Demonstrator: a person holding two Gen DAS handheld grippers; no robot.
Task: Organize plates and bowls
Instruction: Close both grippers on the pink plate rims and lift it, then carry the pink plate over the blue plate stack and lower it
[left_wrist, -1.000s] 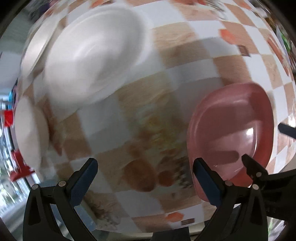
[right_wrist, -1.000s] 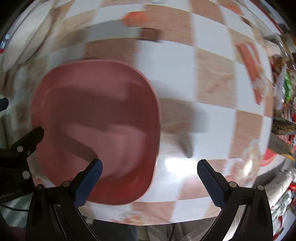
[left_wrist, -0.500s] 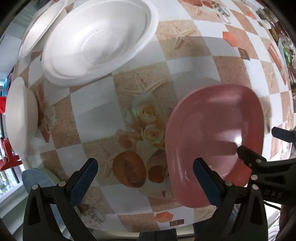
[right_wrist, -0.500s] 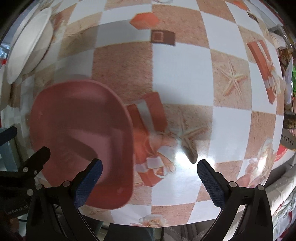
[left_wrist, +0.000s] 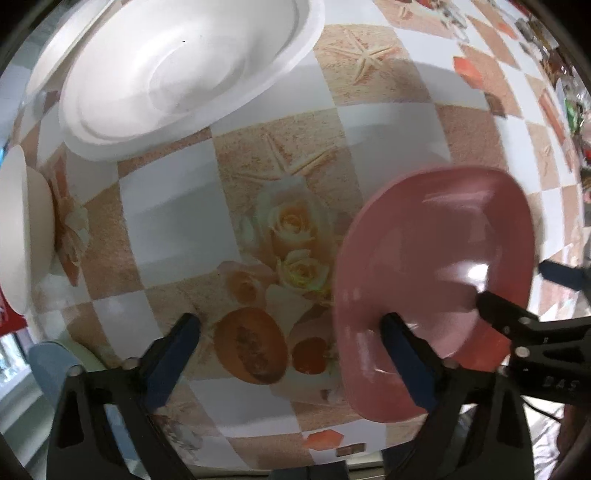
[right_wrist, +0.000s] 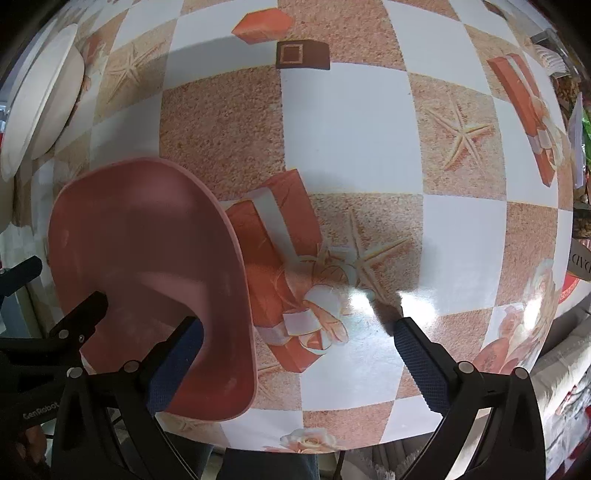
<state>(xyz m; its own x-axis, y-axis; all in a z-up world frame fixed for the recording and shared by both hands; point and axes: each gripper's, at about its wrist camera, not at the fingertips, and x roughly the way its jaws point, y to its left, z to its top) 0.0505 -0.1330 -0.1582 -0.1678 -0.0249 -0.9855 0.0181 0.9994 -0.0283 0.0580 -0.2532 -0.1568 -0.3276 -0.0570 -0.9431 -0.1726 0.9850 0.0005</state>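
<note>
A pink bowl (left_wrist: 436, 280) sits on the patterned tablecloth near the front edge; it also shows in the right wrist view (right_wrist: 147, 280). My left gripper (left_wrist: 291, 350) is open, its right finger (left_wrist: 406, 354) over the bowl's near rim. My right gripper (right_wrist: 299, 354) is open, its left finger (right_wrist: 177, 362) over the bowl's inside. A large white plate (left_wrist: 184, 74) lies at the far left, and a white bowl (left_wrist: 22, 236) lies on the left edge.
The table (right_wrist: 351, 129) carries a checkered orange and white cloth. Another white plate (right_wrist: 40, 103) lies at the far left of the right wrist view. Clutter (right_wrist: 576, 110) stands beyond the right table edge. A blue object (left_wrist: 51, 369) sits below the table's left edge.
Both grippers have pulled back and shifted right relative to the table. The pink bowl now lies further left in the right wrist view. Both grippers stay open.
</note>
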